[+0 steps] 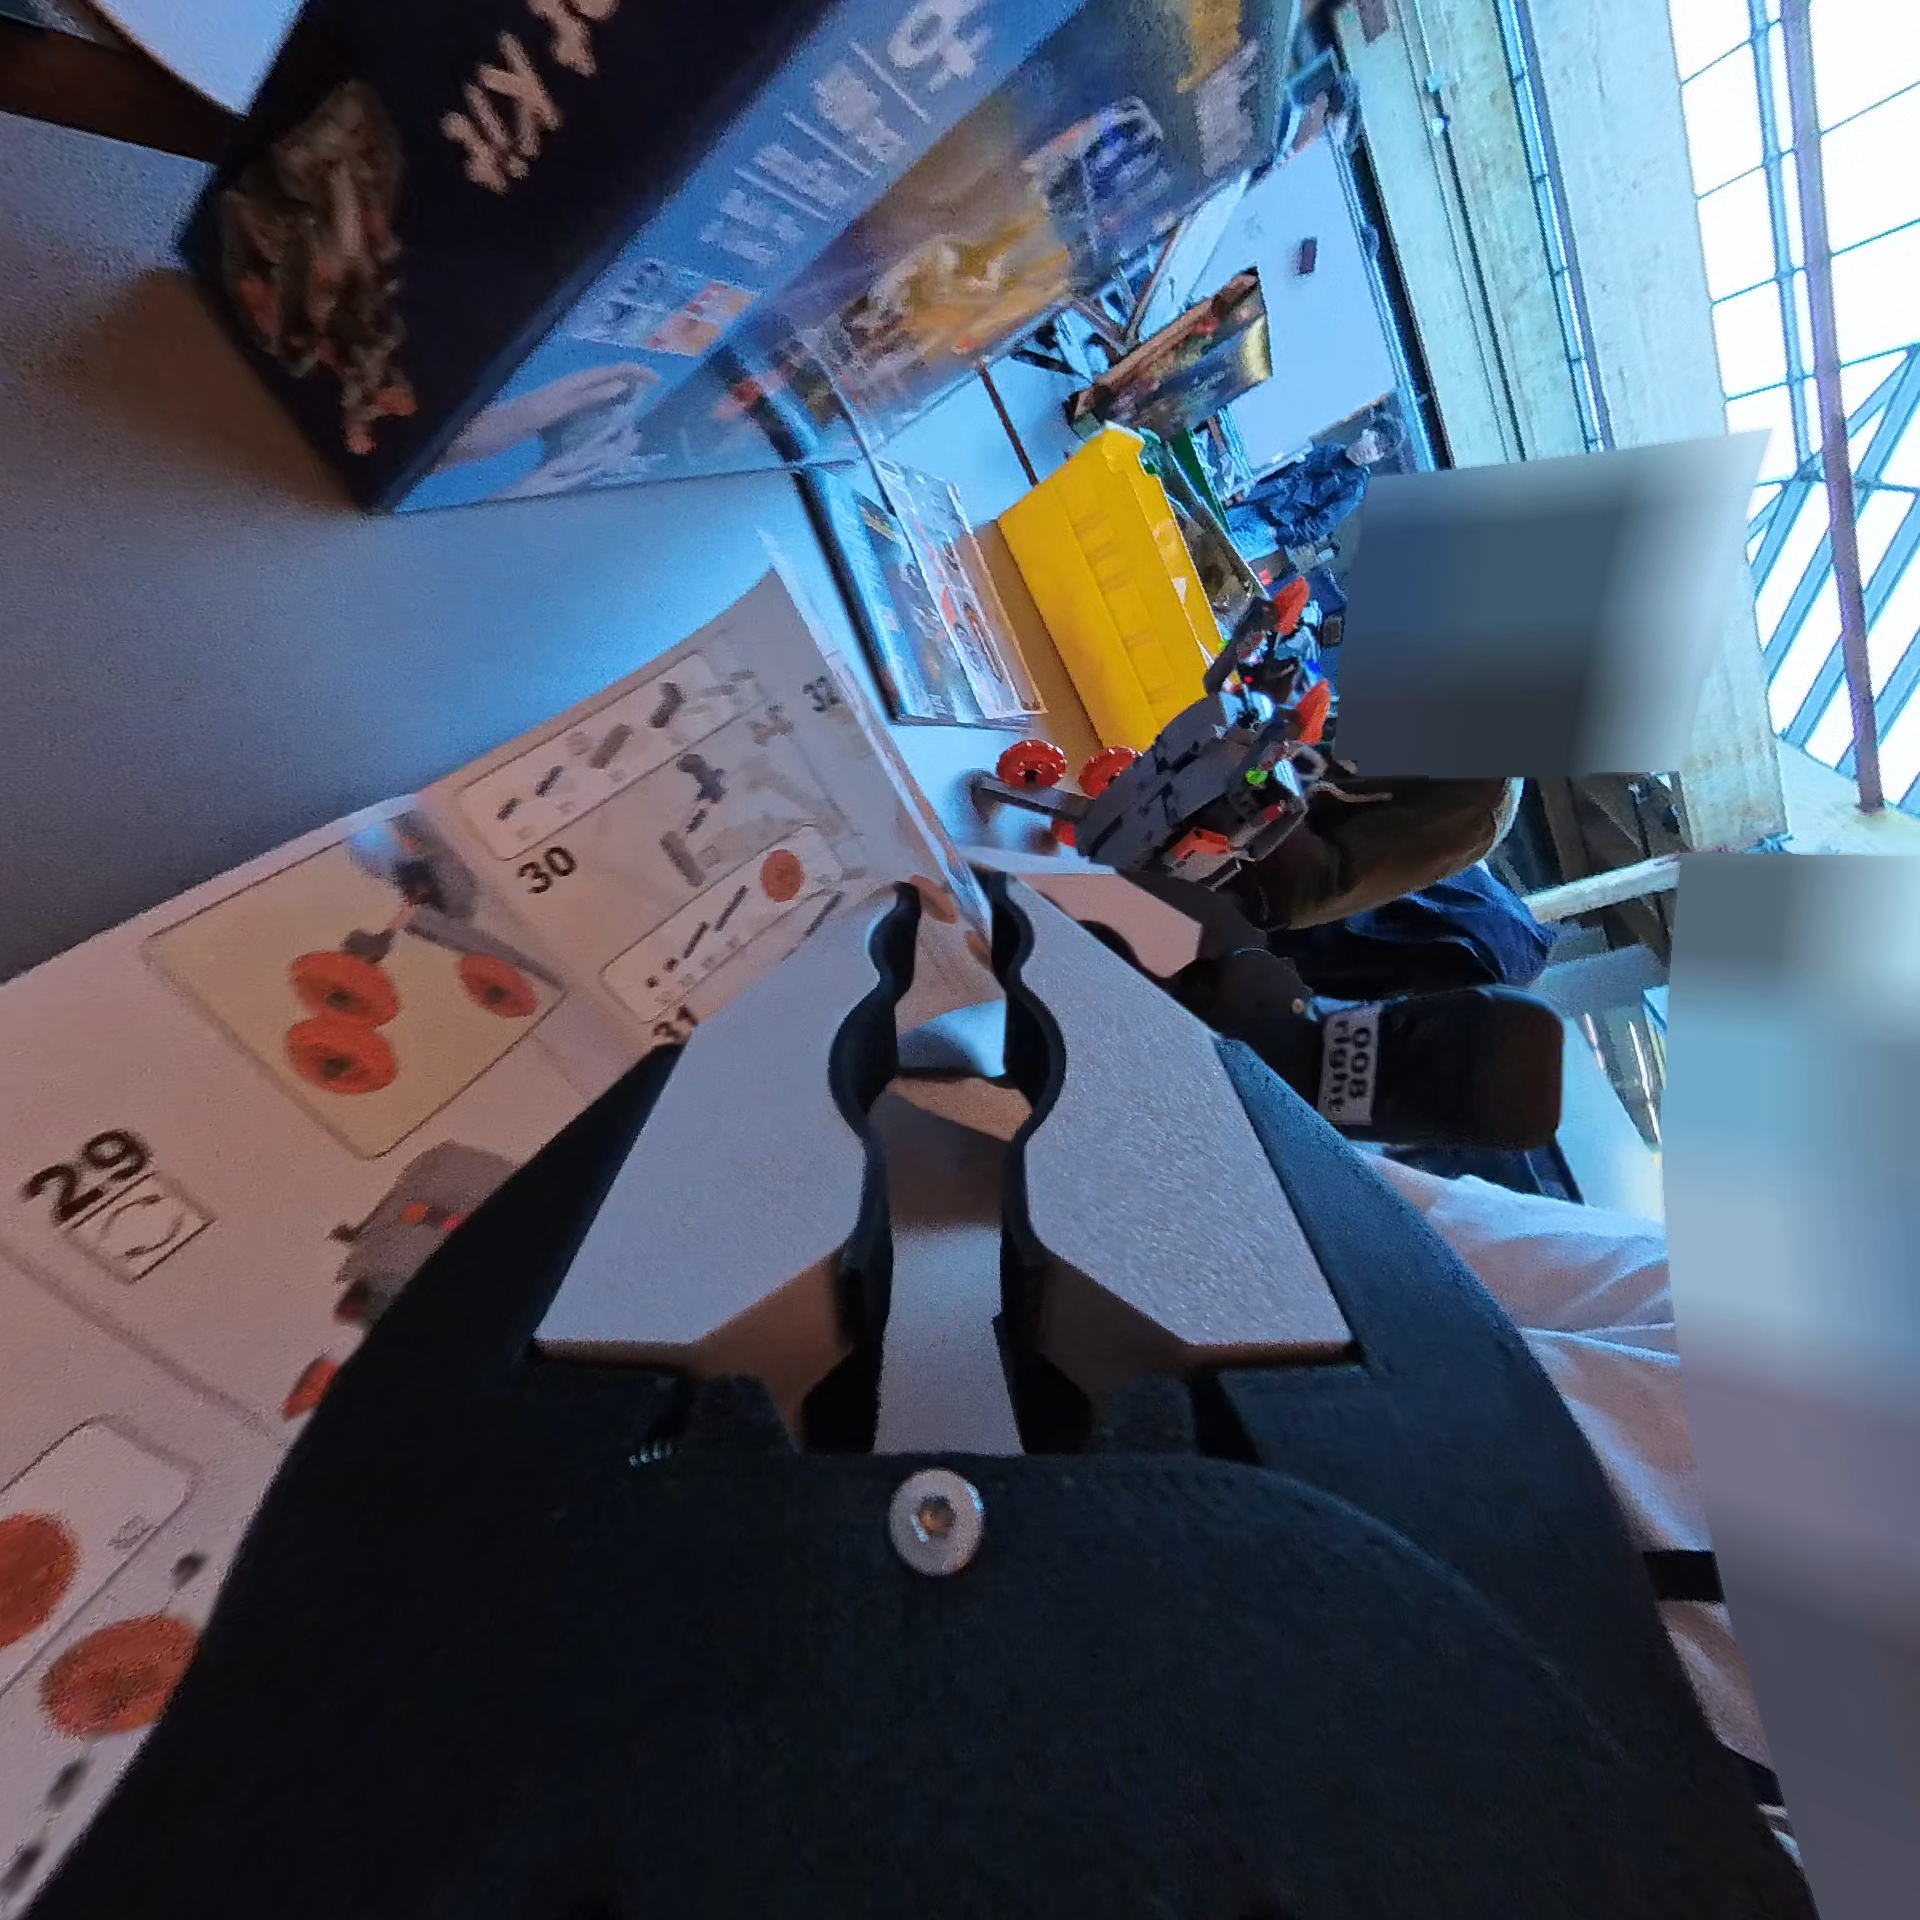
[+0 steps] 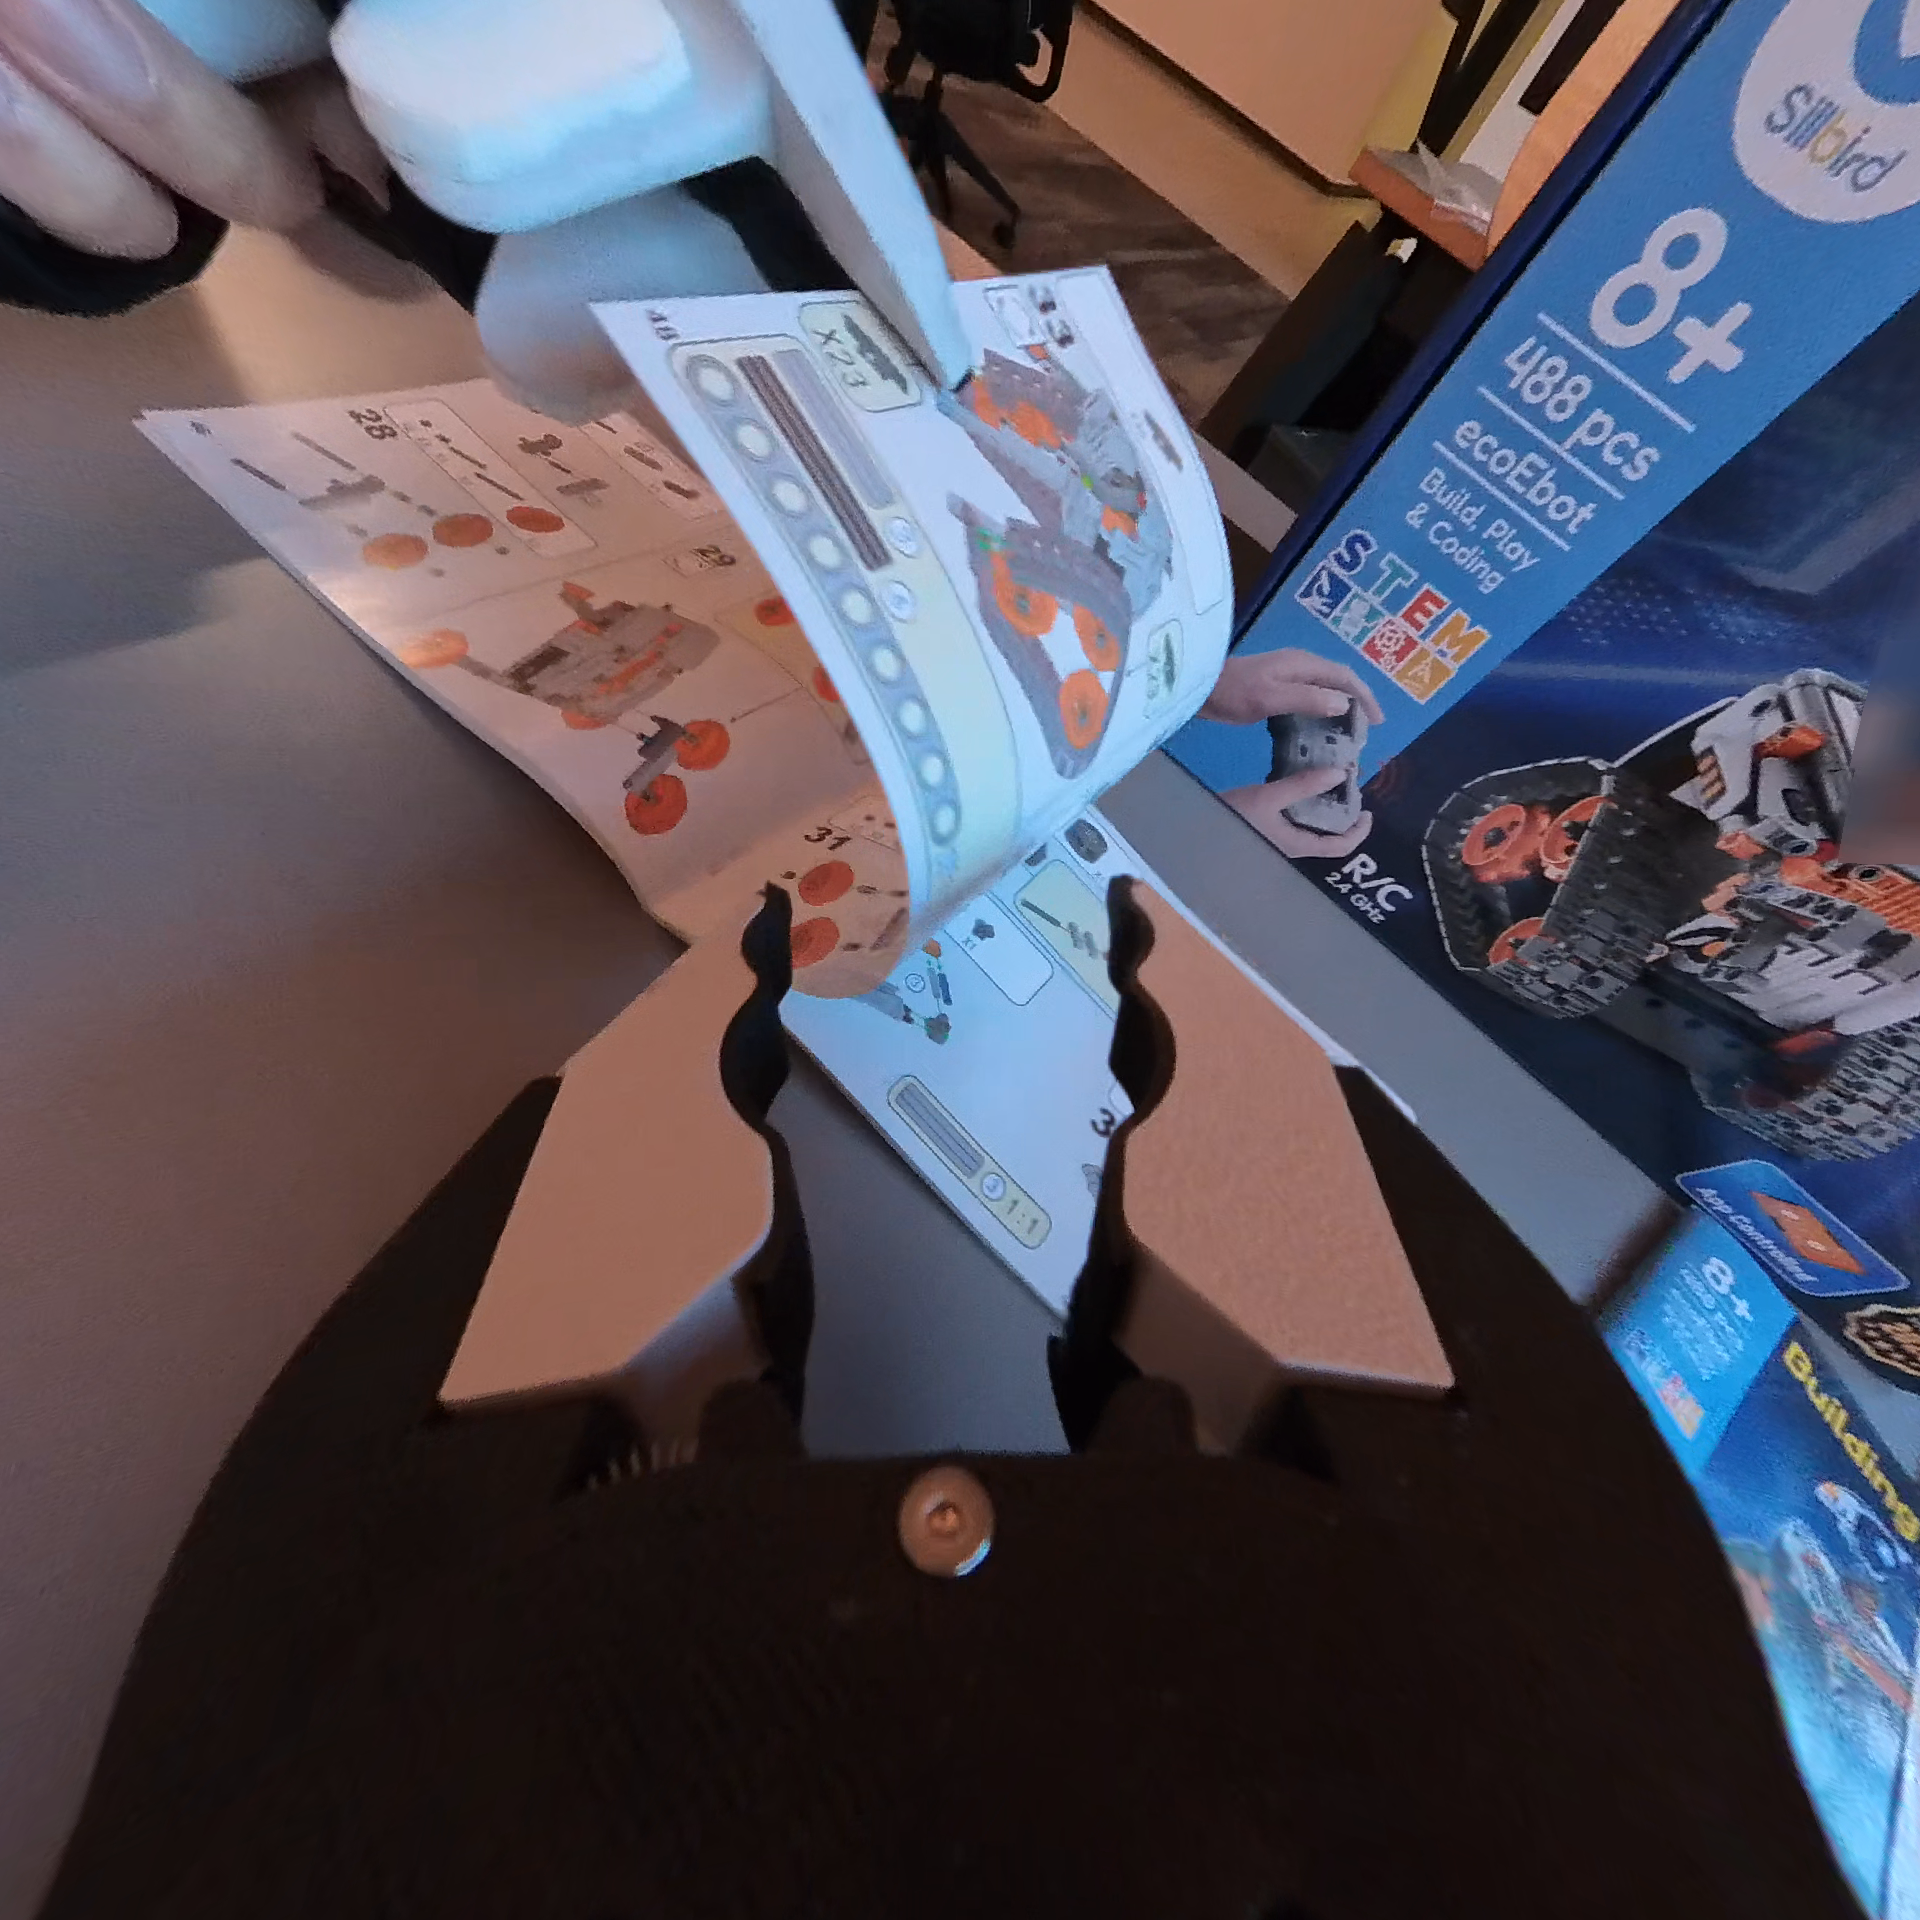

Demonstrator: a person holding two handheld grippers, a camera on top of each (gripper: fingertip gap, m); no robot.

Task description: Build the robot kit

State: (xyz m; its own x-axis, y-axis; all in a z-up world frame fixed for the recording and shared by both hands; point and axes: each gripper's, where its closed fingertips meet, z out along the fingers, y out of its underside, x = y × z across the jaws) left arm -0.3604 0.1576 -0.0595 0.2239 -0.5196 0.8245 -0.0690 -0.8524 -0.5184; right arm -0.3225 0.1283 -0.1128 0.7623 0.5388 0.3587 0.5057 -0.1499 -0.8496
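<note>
An open instruction booklet (image 1: 364, 935) lies on the grey table (image 1: 312, 623). My left gripper (image 1: 951, 899) is shut on the edge of one page. In the right wrist view that page (image 2: 935, 582) is lifted and curls up from the booklet (image 2: 499, 582), pinched at its top by the left gripper's white fingers (image 2: 862, 208). My right gripper (image 2: 948, 914) is open and empty, low over the booklet's near corner, just under the lifted page. The right gripper's black body (image 1: 1455, 1070) shows beyond the page.
A large blue toy box (image 2: 1558, 623) stands along the right of the booklet, also in the left wrist view (image 1: 623, 208). A second box (image 2: 1818, 1507) lies nearer. A grey and orange model (image 1: 1195, 800), loose orange wheels (image 1: 1031, 766) and a yellow bin (image 1: 1112, 582) sit farther along the table.
</note>
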